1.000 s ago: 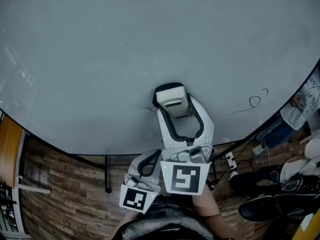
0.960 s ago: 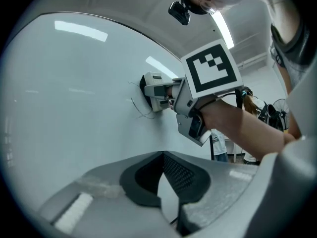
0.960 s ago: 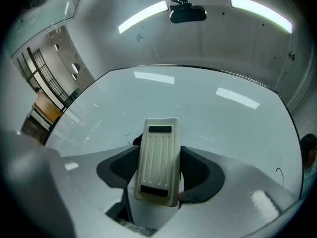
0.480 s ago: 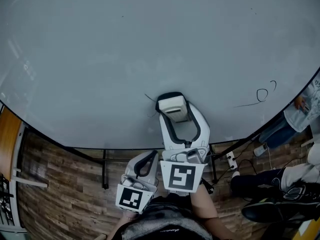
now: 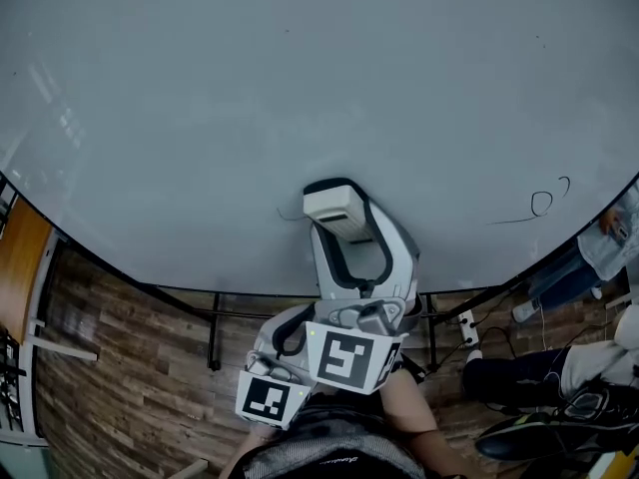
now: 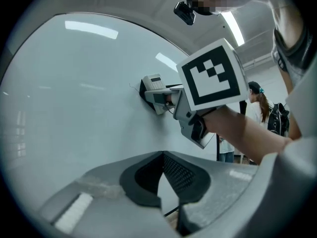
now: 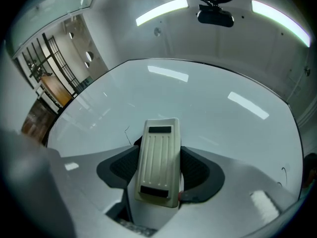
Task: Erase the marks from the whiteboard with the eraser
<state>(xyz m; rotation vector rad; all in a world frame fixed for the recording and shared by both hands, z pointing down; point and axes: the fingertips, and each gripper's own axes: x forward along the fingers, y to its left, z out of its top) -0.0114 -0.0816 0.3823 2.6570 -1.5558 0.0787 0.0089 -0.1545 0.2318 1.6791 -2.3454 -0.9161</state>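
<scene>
My right gripper [image 5: 345, 230] is clamped on the eraser [image 7: 158, 161], one jaw on each long side. The eraser's face is pressed flat against the whiteboard [image 5: 300, 88], close to the board's lower edge and roughly midway along it. My left gripper [image 6: 161, 158] has its jaws together with nothing between them. I hold it low, below the board's lower edge, apart from the surface and taking no part in the wiping. Nearly all of the board that I can see is bare and clean, so I judge the job to be well along but not finished. A small thin stroke [image 5: 289, 215] sits just beside the eraser on its left, almost touching its edge, and it is the nearest thing left to clear. Far off towards the board's lower right edge there is a drawn loop [image 5: 542, 204]. A long faint line [image 5: 514, 221] trails from it towards the middle, and a small hook [image 5: 565, 182] sits just above it. There may be a few tiny specks higher up on the right, but they are too small for me to be sure. What remains, as I read it, is a short pass to the left and then a longer reach to the right.
</scene>
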